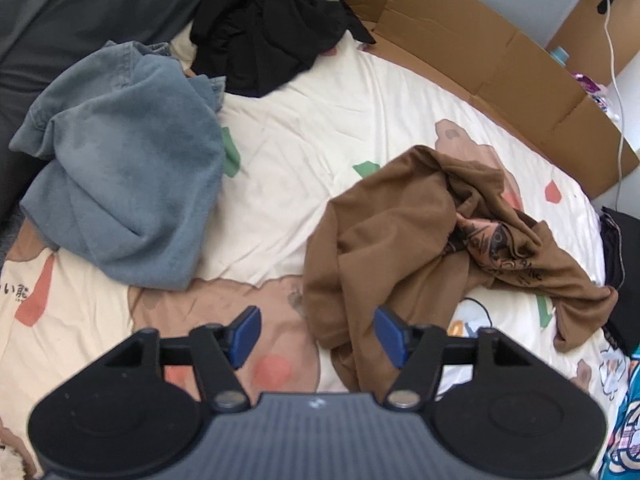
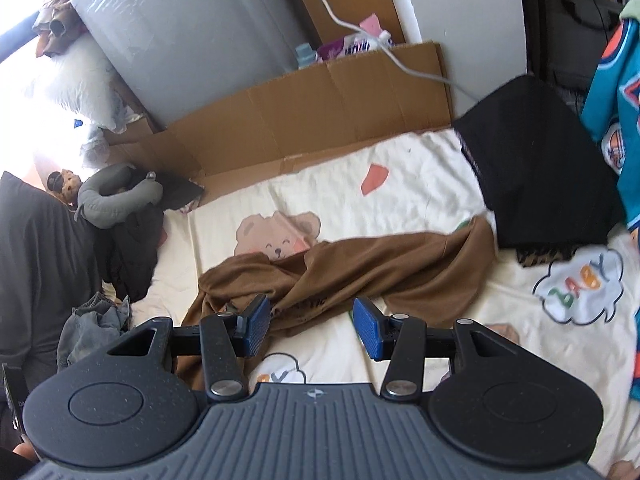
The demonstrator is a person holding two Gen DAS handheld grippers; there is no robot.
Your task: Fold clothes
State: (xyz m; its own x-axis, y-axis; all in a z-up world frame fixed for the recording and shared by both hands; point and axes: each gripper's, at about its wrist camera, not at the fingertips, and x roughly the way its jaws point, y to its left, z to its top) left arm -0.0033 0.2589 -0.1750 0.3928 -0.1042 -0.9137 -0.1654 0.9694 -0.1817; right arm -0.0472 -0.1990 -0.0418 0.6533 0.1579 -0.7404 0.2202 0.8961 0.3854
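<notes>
Both of my tools are spread wide and hold nothing. The left tool (image 1: 316, 336) hangs over the bed, and the near hem of the brown shirt (image 1: 400, 240) lies just under and ahead of its right pad, not pinched. From that tool the shirt is a crumpled heap ahead and to the right, bunched rather than flat; its printed side shows in a twisted fold near the middle, and a sleeve or corner trails off to the far right.

From the right tool (image 2: 312, 328) the same brown shirt (image 2: 360, 272) lies just ahead of the pads, stretched in a long band whose axis runs left to right across my view, slightly higher on the right end. Its left end drops down beside and under the left pad; I cannot tell whether it touches.

Ahead and left of the left tool sits a rumpled blue-grey garment (image 1: 120, 168), and beyond it a black garment (image 1: 272, 32) in a loose pile. Ahead and right of the right tool lies a folded black garment (image 2: 540, 168) at the bed's far edge, with a teal jersey (image 2: 616, 100) hanging further right.

The bed is covered with a cream bear-print sheet (image 1: 312, 128), creased in places. Flattened cardboard (image 2: 320, 108) lines the far side of the bed against a grey wall, a white cable (image 2: 360, 28) hangs across it, and a grey neck pillow (image 2: 116, 196) rests far to the left of the right tool.
</notes>
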